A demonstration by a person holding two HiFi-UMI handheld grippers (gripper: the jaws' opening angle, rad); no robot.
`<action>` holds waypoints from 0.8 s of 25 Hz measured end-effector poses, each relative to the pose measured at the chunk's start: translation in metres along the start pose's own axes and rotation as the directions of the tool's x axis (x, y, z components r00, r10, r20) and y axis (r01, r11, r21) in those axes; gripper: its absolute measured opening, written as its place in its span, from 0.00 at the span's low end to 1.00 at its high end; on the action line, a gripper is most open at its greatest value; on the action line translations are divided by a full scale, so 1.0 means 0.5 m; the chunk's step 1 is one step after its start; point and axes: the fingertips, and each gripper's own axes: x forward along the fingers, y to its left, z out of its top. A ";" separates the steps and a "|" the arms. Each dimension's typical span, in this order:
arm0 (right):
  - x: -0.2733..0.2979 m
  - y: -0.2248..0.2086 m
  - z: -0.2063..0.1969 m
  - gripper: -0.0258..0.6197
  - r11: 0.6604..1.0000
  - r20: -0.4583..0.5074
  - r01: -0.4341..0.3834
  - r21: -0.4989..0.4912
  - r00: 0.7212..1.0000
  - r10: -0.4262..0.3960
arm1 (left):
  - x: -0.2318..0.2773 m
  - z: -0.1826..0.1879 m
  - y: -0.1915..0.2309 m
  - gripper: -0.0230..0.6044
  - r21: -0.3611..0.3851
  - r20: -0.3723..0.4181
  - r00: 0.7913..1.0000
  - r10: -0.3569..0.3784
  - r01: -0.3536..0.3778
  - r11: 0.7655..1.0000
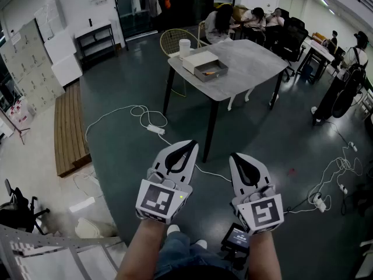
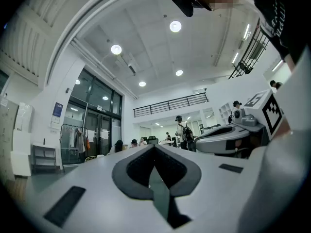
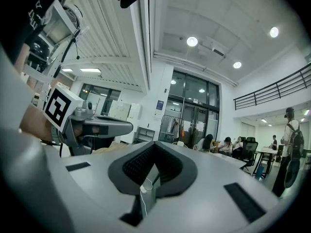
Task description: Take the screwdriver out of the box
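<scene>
approach step: left gripper (image 1: 187,146), right gripper (image 1: 237,157) both closed, empty, well short of table (image 1: 256,56). next: reach screwdriver (image 1: 208,72) in box (image 1: 198,60) on table.

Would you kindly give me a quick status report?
Left gripper, right gripper shut, empty. Screwdriver in open box on far table. Floor cable lies between.

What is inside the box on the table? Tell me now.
An orange-handled screwdriver lies in the open grey part of the box. Whatever is under its white cover cannot be seen.
</scene>
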 end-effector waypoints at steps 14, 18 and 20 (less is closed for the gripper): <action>-0.077 -0.059 0.012 0.08 1.000 0.089 -0.013 0.022 0.996 0.011 | 0.030 0.027 -0.098 0.06 0.051 0.029 0.999 -0.023 0.022 0.998; -0.052 -0.110 0.002 0.08 0.997 0.094 -0.006 0.080 0.996 -0.002 | 0.082 0.009 -0.079 0.06 0.056 0.017 0.999 -0.030 0.029 0.998; -0.026 -0.139 -0.007 0.08 0.993 0.104 0.001 0.115 0.994 -0.013 | 0.117 -0.008 -0.061 0.06 0.047 0.013 0.999 -0.033 0.032 0.998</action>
